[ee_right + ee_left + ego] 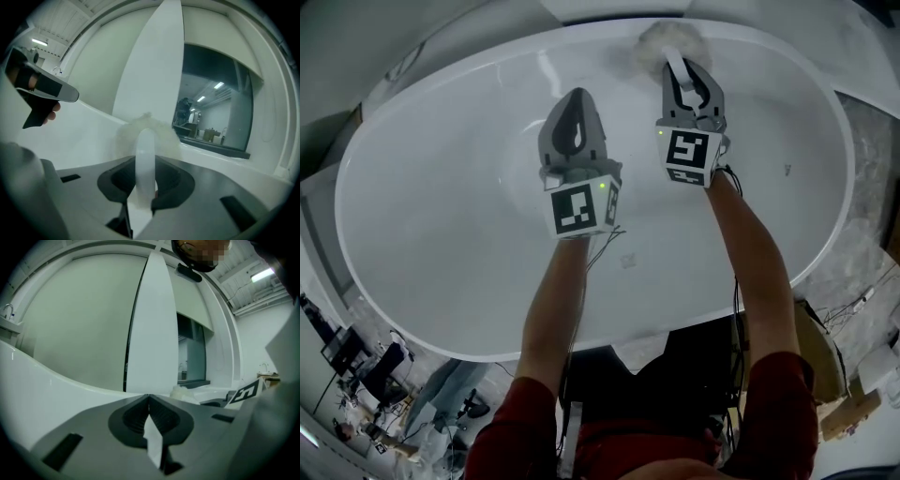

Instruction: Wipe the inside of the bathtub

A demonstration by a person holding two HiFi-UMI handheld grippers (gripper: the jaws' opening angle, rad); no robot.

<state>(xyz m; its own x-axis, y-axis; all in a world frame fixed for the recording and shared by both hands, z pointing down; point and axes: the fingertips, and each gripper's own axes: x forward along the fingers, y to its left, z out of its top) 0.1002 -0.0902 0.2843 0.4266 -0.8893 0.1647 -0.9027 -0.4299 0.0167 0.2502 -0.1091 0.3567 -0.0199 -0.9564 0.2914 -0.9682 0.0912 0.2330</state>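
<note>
1. The tub (441, 206) is a white oval that fills most of the head view. Its inside is glossy and bare, with no water or foam to be seen.
2. The left claw (575, 101) hangs over the middle of the tub, its jaws pressed together on nothing. Its own view (149, 401) shows the ridged pads meeting in one seam, so it has no part in the wiping just now.
3. The right claw (688, 89), just right of it and nearer the far rim, is clamped on the white handle (144, 159) of a brush (668, 42).
4. The brush's pale, fluffy head sits at the tub's far wall, just under the rim and right of centre. I cannot tell whether it presses on the wall.
5. My reading is that the wipe is in hand at the far wall, with most of the inside left to cover.
6. The next move calls for keeping the fluffy head flat on the curved wall. It should then sweep along the wall and down to the floor, with the grip firm so the handle does not twist.
</note>
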